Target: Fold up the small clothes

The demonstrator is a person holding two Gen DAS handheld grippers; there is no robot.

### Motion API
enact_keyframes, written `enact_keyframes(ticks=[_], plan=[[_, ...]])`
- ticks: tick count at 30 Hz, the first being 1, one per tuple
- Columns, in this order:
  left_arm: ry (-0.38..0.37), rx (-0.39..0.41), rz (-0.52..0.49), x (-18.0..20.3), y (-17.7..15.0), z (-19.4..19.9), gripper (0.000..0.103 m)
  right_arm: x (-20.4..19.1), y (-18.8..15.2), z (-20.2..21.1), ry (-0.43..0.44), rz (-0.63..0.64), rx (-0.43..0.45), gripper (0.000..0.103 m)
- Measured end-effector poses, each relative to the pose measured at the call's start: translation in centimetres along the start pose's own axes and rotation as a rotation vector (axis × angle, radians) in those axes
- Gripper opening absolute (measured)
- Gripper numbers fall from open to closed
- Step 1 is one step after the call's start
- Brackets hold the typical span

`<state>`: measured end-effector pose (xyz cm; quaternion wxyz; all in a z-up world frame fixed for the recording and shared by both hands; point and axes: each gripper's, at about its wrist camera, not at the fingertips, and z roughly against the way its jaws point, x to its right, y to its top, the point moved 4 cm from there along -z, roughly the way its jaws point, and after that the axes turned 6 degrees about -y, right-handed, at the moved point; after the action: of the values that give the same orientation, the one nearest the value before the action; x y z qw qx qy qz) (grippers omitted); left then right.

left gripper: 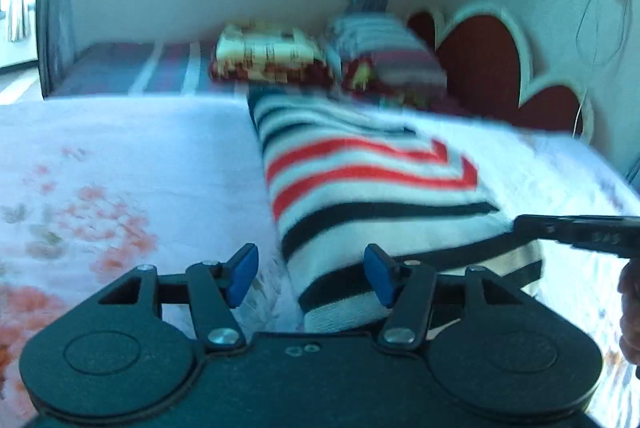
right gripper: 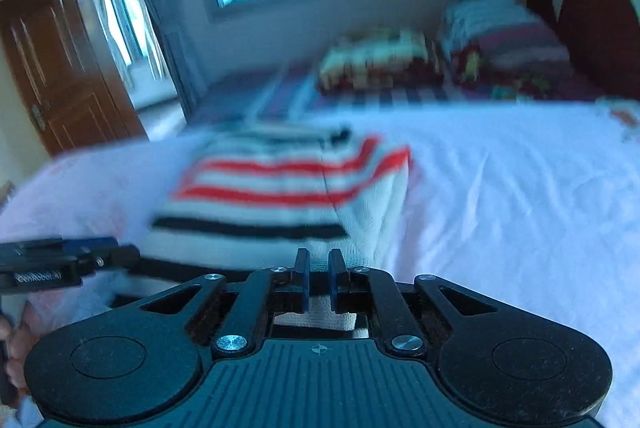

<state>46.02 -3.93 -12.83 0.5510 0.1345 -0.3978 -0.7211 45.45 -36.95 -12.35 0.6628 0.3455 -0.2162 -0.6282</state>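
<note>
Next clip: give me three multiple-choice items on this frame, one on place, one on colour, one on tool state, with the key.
1. Where does the sweater lie?
A. on the bed
B. on the floor
C. on the windowsill

2. Which stripe colours does it show?
A. green and yellow
B. red and black
C. purple only

3. How does the left tool stand?
A. shut on the sweater
B. open
C. out of view

Key: 1 A, it rests on the white bed. 2 B, red and black bands on white. 3 B, a wide gap shows between its blue pads; the right tool is nearly shut over the hem.
</note>
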Motion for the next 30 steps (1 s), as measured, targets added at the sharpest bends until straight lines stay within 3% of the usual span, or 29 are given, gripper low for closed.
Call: enact_keyframes(ticks=[2,5,6,7,8,9,13,22,24,27,30], plan=[[0.019,-0.061,-0.033,0.0,-0.6,-1.4,0.072,0.0,-0.1,-1.0,-0.015,0.026,0.002,0.006],[0.030,-0.075,-0.048,-0.3,0.1,-0.3,0.073,0.8,0.8,0.9,0.008,-0.017,0.015,0.007],[0.035,-0.029,-0.054,-0.3,0.5,0.6,0.072,1.4,1.2,1.7,0.032,-0.058,0.043,0.022],[0.034,0.013,-0.044,-0.6,0.8,1.2,0.074,2.2,1.6,2.3,0.037,-0.093,0.063,0.075],[0.024,0.028,-0.019,-1.0,1.0,1.3,0.075,3.1,2.0,2.3,0.035,-0.125,0.077,0.098],[0.014,0.025,0.015,-1.4,1.2,1.0,0.076,3.9,2.1,2.2,0.054,-0.157,0.101,0.102],[0.040,-0.029,0.021,-1.9,1.8,-0.6,0.080,6.8,2.3,0.2,0.105,-0.283,0.006,0.092],[-0.015,-0.027,0.064,-2.1,2.0,-1.1,0.080,8.8,1.8,-0.4,0.184,-0.368,-0.046,0.092],[-0.052,-0.037,0.103,-2.5,2.2,-1.8,0.080,8.7,1.7,-0.8,0.215,-0.376,-0.064,0.092],[-0.168,-0.073,0.217,-3.4,2.0,-2.6,0.079,9.4,1.5,-0.9,0.243,-0.457,-0.053,0.091],[-0.245,-0.110,0.309,-4.5,1.4,-3.6,0.079,10.7,1.0,-1.5,0.311,-0.568,-0.093,0.081]])
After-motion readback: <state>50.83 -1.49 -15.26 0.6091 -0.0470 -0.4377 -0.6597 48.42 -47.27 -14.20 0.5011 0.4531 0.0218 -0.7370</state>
